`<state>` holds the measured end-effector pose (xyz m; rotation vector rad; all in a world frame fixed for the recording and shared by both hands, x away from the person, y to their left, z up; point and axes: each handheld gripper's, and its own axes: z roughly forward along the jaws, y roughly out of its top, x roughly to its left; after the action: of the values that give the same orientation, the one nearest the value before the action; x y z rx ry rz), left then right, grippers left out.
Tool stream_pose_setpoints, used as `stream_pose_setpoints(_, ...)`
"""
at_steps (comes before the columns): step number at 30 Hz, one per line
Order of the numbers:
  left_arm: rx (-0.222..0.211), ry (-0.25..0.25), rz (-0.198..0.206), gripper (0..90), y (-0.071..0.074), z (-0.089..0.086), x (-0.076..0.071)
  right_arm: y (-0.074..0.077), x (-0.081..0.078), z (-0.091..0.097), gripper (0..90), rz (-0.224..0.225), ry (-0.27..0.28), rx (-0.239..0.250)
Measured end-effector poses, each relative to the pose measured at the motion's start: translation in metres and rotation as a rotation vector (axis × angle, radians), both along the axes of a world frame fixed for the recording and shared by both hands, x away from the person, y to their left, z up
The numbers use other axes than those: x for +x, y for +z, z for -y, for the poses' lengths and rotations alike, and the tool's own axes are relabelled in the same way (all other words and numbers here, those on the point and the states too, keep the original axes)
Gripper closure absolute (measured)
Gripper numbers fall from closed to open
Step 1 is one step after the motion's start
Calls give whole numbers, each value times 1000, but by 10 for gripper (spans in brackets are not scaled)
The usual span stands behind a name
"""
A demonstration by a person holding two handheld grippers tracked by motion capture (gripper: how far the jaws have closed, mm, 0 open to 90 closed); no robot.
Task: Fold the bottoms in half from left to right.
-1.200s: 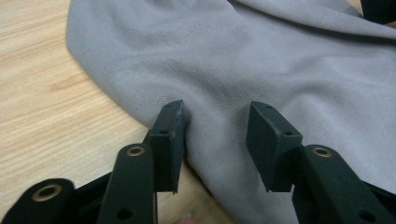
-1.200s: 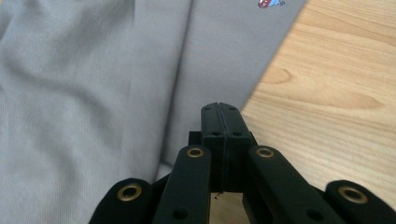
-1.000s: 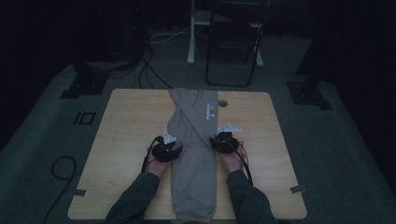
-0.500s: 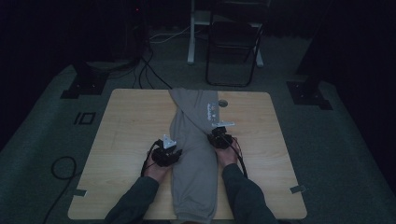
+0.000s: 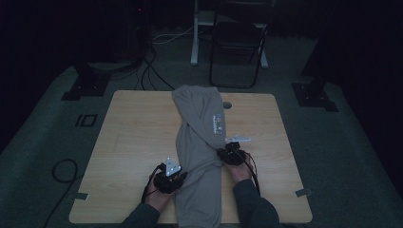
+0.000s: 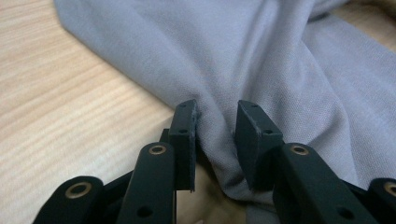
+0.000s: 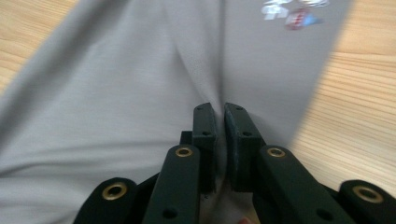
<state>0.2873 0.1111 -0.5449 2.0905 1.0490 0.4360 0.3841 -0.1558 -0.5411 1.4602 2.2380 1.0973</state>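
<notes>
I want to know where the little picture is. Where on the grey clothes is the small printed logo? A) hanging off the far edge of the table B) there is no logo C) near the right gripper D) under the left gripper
C: in the high view the logo sits on the grey garment just beyond the right gripper, far from the left gripper.

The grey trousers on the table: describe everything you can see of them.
The grey trousers look like soft knit cloth, folded into a long strip running from the table's far edge to its near edge. A small printed logo sits on the upper part. The right gripper pinches a fold; the left gripper, closing, has cloth between its fingers.
</notes>
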Motion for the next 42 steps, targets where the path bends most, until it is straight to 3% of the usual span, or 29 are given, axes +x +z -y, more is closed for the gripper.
stream_pose_setpoints(4, -15, -9, -7, 691, 0, -2, 0, 2, 2, 11, 820, 5, -66, -52)
stream_pose_setpoints(6, -33, -26, -22, 617, 0, -4, 4, 3, 3, 14, 805, 8, -87, -67)
stream_pose_setpoints(8, -38, -6, -23, 550, 3, -9, 8, 3, 5, 16, 783, 3, -96, -70)
stream_pose_setpoints(11, -55, 8, 23, 507, 14, -17, 19, 8, 8, 14, 733, 35, -71, -49)
stream_pose_setpoints(13, -54, 23, 61, 500, 21, -21, 32, 14, 11, 10, 703, 63, -48, -45)
stream_pose_setpoints(16, -42, 50, 86, 498, 24, -24, 58, 23, 20, 1, 631, 91, -11, -39)
stream_pose_setpoints(19, -16, 66, 85, 509, 19, -20, 86, 27, 32, -14, 593, 109, 26, -46)
stream_pose_setpoints(23, 9, 77, 46, 570, 7, -10, 111, 30, 52, -39, 593, 131, 75, -53)
stream_pose_setpoints(25, 34, 87, 27, 604, 1, -4, 118, 29, 63, -55, 582, 134, 96, -73)
stream_pose_setpoints(26, 30, 91, 44, 618, 2, -3, 118, 28, 69, -63, 571, 134, 108, -83)
stream_pose_setpoints(27, 36, 97, 35, 629, 2, -2, 120, 27, 73, -72, 552, 141, 115, -102)
stream_pose_setpoints(30, 49, 100, 41, 660, 1, -1, 119, 20, 84, -95, 543, 147, 151, -202)
stream_pose_setpoints(31, 45, 99, 37, 671, 1, -1, 119, 17, 87, -99, 618, 145, 145, -250)
stream_pose_setpoints(32, 41, 105, 35, 684, 1, -2, 119, 15, 90, -101, 729, 130, 135, -269)
stream_pose_setpoints(34, 43, 112, 36, 714, 1, -2, 118, 14, 96, -94, 849, 93, 106, -241)
stream_pose_setpoints(35, 44, 112, 38, 724, 1, -2, 117, 15, 98, -88, 867, 77, 82, -204)
stream_pose_setpoints(37, 48, 113, 41, 744, 1, -2, 116, 18, 102, -72, 881, 56, 35, -138)
stream_pose_setpoints(40, 42, 120, 38, 757, 1, -2, 116, 18, 109, -47, 891, 34, -5, -98)
stream_pose_setpoints(41, 39, 125, 36, 763, 1, -3, 116, 18, 111, -40, 890, 37, -32, -114)
stream_pose_setpoints(42, 39, 127, 35, 765, 1, -3, 116, 17, 114, -30, 889, 28, -49, -88)
